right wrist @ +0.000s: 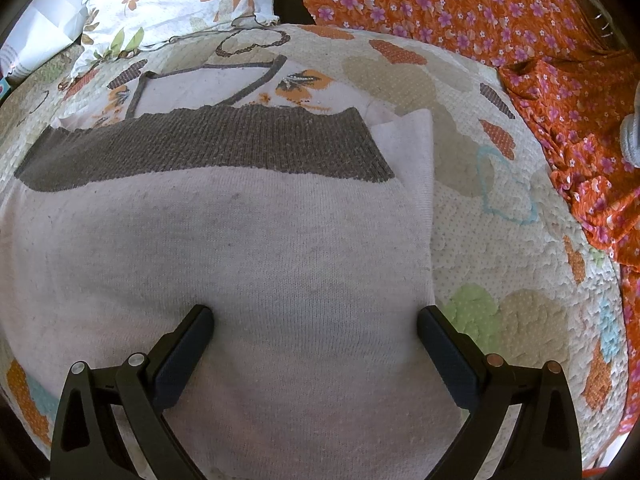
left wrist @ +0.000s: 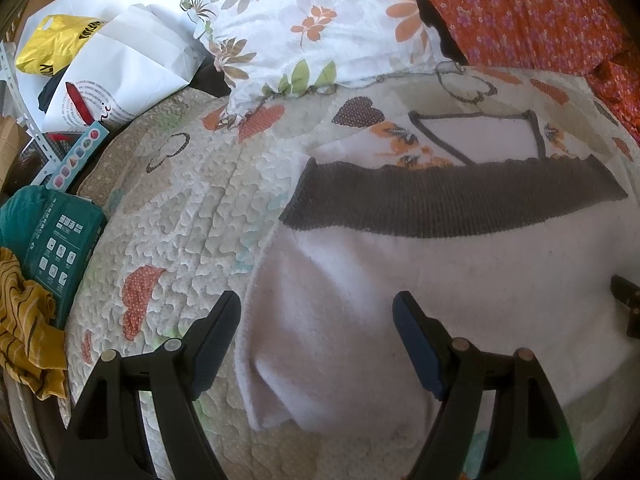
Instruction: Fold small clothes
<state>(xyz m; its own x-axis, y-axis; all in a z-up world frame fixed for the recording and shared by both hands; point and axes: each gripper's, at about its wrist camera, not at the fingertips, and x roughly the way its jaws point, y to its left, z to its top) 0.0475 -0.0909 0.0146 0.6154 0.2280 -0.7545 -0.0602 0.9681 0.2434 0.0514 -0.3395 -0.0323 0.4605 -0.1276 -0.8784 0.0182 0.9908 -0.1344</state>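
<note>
Your left gripper [left wrist: 316, 312] has its jaws spread wide with nothing pinched: one finger hangs over the quilted bedspread [left wrist: 192, 216], the other over the pale knit sweater [left wrist: 400, 280], so the sweater's left edge runs between them. Whether the tips touch the fabric cannot be told.

Your right gripper [right wrist: 316, 320] is likewise spread wide and empty. Both fingers sit over the sweater [right wrist: 224, 248] close to its right edge; the outer finger is just beside that edge.

The sweater lies flat on the bedspread [right wrist: 500, 248], folded over itself: the dark grey ribbed hem band [right wrist: 208, 148] runs across the middle of the garment in both views. Beyond the band you see the upper part with a grey-trimmed neckline [left wrist: 476, 136] and orange flower prints [right wrist: 304, 82]. A fold of pale knit [right wrist: 416, 148] sticks out past the band on the right side.

At the far end, a white floral pillow [left wrist: 320, 20] rests on the bedspread, touching its edge. An orange flowered cloth [right wrist: 500, 12] lies along the right side.

Left of the bed: a yellow plastic bag [left wrist: 52, 44], white paper bags [left wrist: 136, 56], a teal package [left wrist: 60, 236] and a mustard striped garment [left wrist: 28, 320], all well apart from the sweater
</note>
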